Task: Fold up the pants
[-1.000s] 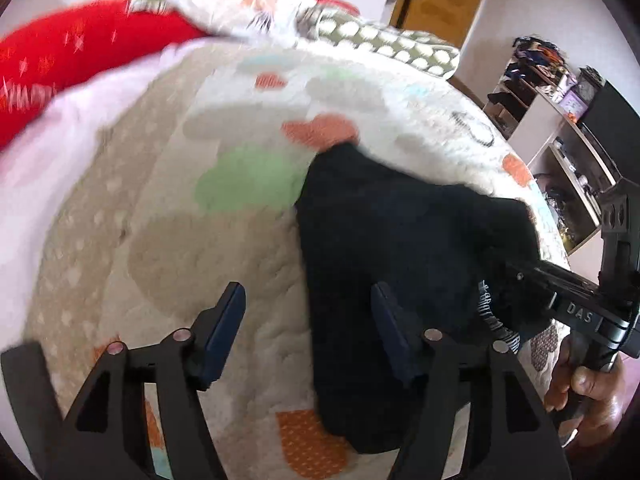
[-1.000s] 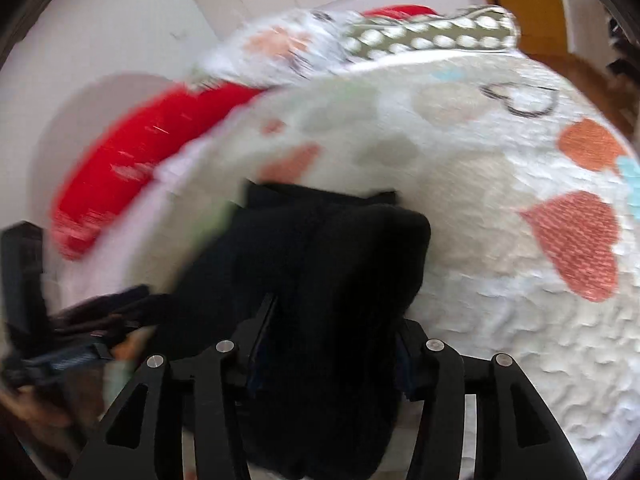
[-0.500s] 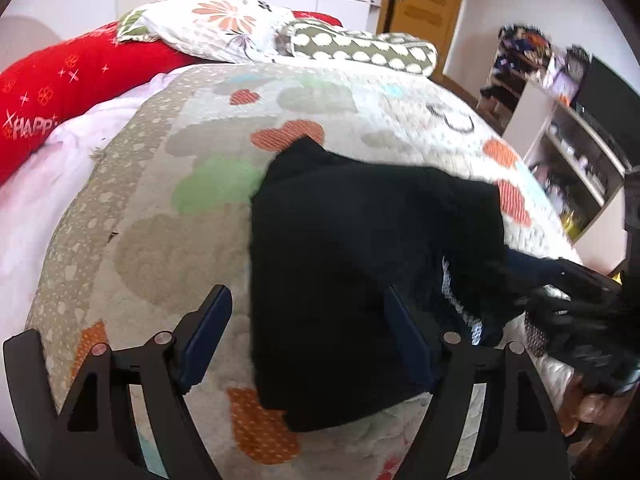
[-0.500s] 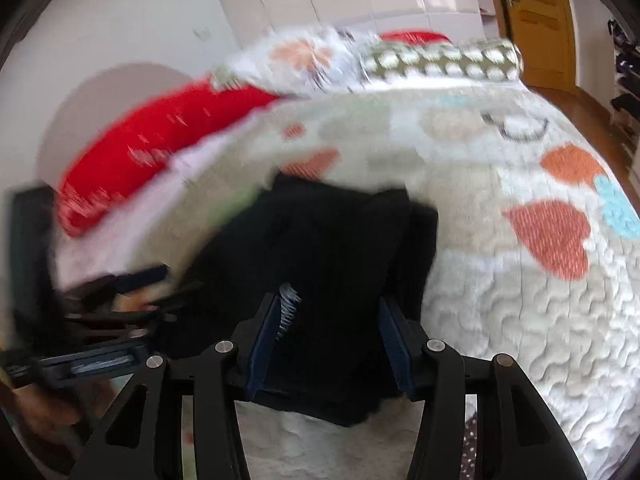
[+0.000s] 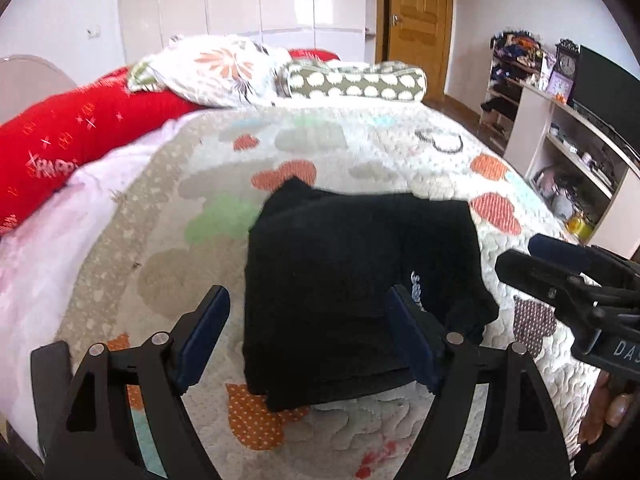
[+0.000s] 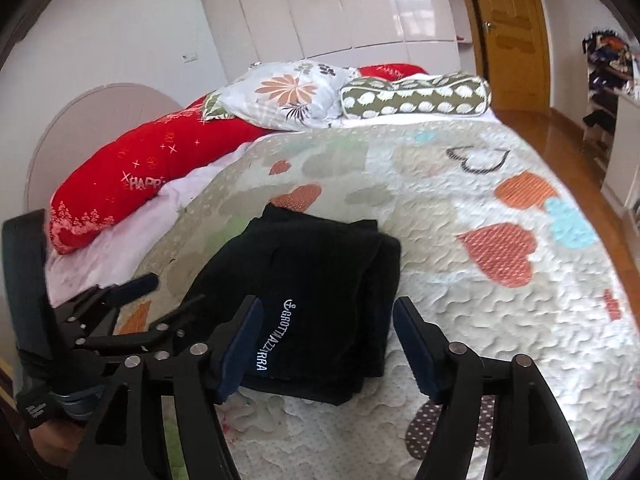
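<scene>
The black pants (image 5: 352, 288) lie folded in a thick rectangular stack on the heart-patterned quilt (image 5: 360, 148), white lettering along one edge (image 6: 276, 336). My left gripper (image 5: 306, 332) hovers over the stack's near edge; its jaws are opening and the pads press on nothing. My right gripper (image 6: 326, 344) hangs above the stack's near right part, jaws also opening, free of the cloth. Each gripper shows in the other's view: the right gripper (image 5: 532, 258) at the right with a hand (image 5: 608, 412) on its handle, the left gripper (image 6: 168, 296) at the left.
A long red bolster (image 5: 68, 136), a flowered pillow (image 5: 216, 72) and a dotted olive bolster (image 5: 356, 82) lie at the bed's far end. A shelf unit with a clock and dark screen (image 5: 580, 120) stands right of the bed. A wooden door (image 6: 508, 32) and white wardrobe (image 6: 360, 4) are behind.
Both grippers pulled back and rose from the pants. The right gripper let go of the fold it held and its jaws spread; the left jaws widened too. The pants now lie flat, folded.
</scene>
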A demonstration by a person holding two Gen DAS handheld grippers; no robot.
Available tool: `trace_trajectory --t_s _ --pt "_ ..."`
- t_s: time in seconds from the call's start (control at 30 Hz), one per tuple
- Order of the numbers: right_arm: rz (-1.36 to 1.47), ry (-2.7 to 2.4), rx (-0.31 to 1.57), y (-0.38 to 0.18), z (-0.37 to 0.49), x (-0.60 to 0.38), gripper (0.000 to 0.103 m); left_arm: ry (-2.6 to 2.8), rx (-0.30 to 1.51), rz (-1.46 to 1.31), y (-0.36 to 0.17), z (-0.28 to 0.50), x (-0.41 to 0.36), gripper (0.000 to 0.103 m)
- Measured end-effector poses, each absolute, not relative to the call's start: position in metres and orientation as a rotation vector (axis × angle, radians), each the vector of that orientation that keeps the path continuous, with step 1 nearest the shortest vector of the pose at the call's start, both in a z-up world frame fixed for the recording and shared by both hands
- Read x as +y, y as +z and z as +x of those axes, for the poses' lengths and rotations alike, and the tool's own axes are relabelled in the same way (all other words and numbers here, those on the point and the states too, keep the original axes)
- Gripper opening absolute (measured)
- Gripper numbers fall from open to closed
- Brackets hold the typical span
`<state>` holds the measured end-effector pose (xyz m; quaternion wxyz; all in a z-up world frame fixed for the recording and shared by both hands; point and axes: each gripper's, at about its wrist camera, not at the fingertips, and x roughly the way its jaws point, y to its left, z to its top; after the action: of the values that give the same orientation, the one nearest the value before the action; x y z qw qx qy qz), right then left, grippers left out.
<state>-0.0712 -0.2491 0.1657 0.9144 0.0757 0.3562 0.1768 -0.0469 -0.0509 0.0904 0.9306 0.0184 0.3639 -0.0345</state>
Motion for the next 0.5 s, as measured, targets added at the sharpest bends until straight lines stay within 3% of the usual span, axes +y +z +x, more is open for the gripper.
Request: trace_trajectory --t_s 0.5 --pt "0.142 0.341 0.722 0.173 -0.086 -0.241 0.082 -0.038 0.686 -0.008 0.109 -0.061 -0.037 0.085"
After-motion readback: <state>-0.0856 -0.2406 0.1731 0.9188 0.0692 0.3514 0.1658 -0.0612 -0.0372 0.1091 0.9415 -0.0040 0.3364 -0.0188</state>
